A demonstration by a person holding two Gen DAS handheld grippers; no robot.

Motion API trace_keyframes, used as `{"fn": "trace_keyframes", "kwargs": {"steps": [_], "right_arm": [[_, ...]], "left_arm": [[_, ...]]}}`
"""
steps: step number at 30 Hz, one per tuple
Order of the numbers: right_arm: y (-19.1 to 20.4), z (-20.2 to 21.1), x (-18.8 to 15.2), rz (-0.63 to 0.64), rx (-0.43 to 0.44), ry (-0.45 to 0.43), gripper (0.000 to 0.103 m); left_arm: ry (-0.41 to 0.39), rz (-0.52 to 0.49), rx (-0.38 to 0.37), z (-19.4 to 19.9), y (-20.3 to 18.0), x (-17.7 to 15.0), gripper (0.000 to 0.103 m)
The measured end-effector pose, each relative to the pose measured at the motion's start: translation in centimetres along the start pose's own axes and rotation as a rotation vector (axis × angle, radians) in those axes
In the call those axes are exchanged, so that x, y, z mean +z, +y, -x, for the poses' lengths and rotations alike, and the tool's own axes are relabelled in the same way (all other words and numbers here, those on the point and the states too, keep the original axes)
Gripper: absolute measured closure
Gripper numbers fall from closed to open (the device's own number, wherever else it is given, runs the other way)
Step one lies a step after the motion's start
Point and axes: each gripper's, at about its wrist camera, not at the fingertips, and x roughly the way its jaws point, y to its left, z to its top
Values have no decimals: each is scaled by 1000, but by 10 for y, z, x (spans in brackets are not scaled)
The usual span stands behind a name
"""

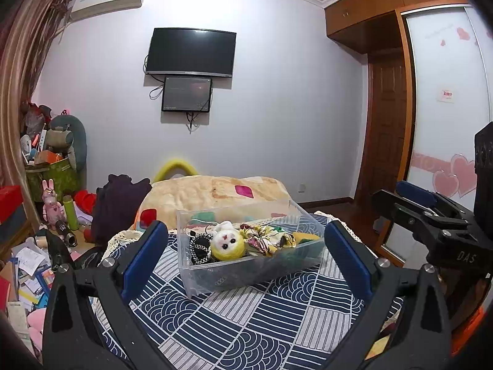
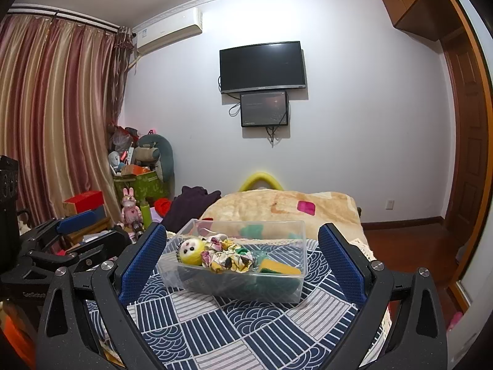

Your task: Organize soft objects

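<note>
Clear bin [image 1: 246,274] on table [image 1: 262,323] held doll [image 1: 228,242], scrunchie [image 1: 262,237], sponge [image 2: 279,266]; left gripper [image 1: 246,246] and right gripper [image 2: 243,252] spread, empty, before the bin.

The letters "DAS" stand in pale print on the black body of the right gripper [image 1: 431,212], at three o'clock in the left wrist view. The print on the left gripper [image 2: 80,231], the television's [image 1: 191,52] lower edge and the wardrobe door's pink sticker [image 1: 446,95] is too small to read.
</note>
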Motion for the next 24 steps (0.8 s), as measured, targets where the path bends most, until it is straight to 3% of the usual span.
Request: {"fn": "trace_keyframes", "kwargs": {"steps": [24], "right_arm": [[2, -3, -2, 3, 2, 14, 4]], "left_arm": [[15, 12, -18, -2, 5, 0, 0]]}}
